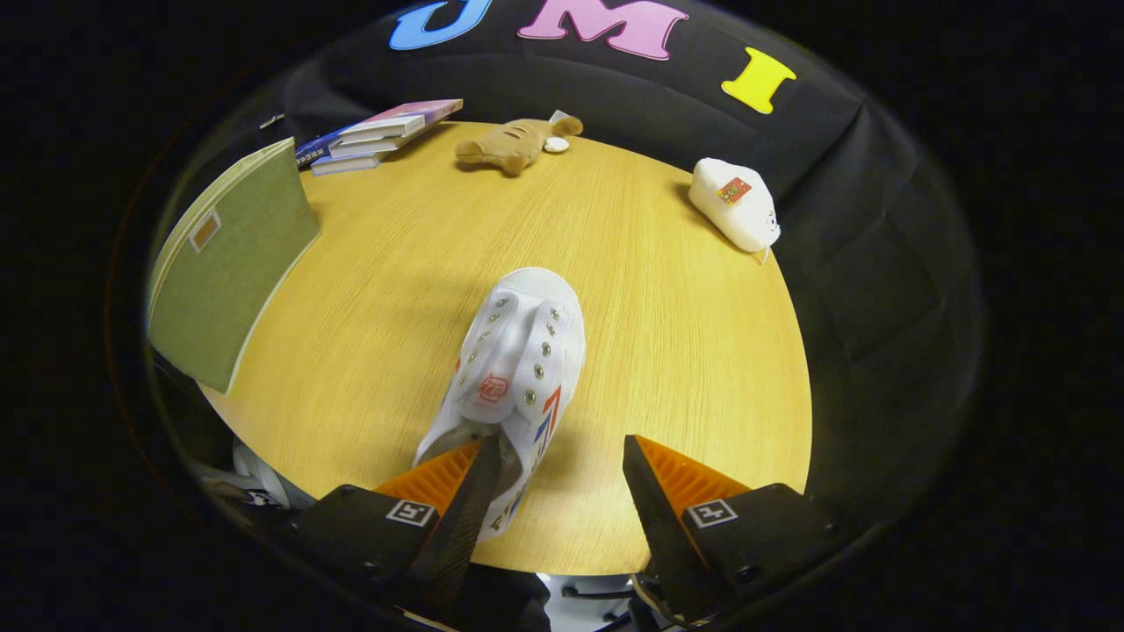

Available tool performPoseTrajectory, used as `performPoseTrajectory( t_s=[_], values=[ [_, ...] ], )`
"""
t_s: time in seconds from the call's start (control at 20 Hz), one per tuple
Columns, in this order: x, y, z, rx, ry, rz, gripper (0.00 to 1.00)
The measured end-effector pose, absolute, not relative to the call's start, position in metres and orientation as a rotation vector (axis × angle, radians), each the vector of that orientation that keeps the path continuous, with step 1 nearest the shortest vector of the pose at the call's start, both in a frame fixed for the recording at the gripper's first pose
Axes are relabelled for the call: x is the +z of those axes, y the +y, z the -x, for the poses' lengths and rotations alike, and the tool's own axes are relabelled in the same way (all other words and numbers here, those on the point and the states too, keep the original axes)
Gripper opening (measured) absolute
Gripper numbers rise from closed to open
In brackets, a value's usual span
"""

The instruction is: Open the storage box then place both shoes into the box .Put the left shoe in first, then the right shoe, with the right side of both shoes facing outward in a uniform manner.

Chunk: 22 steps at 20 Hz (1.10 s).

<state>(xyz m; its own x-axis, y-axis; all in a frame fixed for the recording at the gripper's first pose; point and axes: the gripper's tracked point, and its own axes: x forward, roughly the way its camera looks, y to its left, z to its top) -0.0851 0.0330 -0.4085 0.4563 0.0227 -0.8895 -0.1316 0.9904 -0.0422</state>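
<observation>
A: Where does the olive-green fabric storage box (230,263) stand?

B: At the edge of the round, wood-grain table (667,351), well apart from the fingers. Its flat panel faces us; I cannot tell what is inside.

A: And the white canvas shoe with metal eyelets (514,369)?

B: On the table, toe pointing away. The gripper (562,483) is spread wide; one finger (465,500) is at the shoe's heel opening, the other stands apart over bare wood.

A: Room to move?

B: Plenty of bare table around the shoe. Stacked books (378,133), a brown plush toy (514,145) and a white plush toy (736,213) sit along the rim beyond.
</observation>
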Motion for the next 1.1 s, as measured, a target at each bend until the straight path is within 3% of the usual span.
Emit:
performPoseTrajectory(
  t_s=[0.2, 0.25, 0.45, 0.5, 0.6, 1.1],
  values=[
    [-0.420, 0.040, 0.060, 0.097, 1.072, 0.087, 0.78],
    [-0.422, 0.044, 0.055, 0.102, 1.068, 0.067, 0.69],
    [-0.431, 0.044, 0.052, 0.048, 1.111, 0.023, 0.15],
    [-0.430, 0.046, 0.050, 0.048, 1.115, -0.007, 0.10],
    [-0.428, 0.049, 0.054, 0.045, 1.137, -0.095, 0.05],
    [-0.325, 0.080, 0.044, 0.032, 1.058, -0.327, 0.05]
  ],
)
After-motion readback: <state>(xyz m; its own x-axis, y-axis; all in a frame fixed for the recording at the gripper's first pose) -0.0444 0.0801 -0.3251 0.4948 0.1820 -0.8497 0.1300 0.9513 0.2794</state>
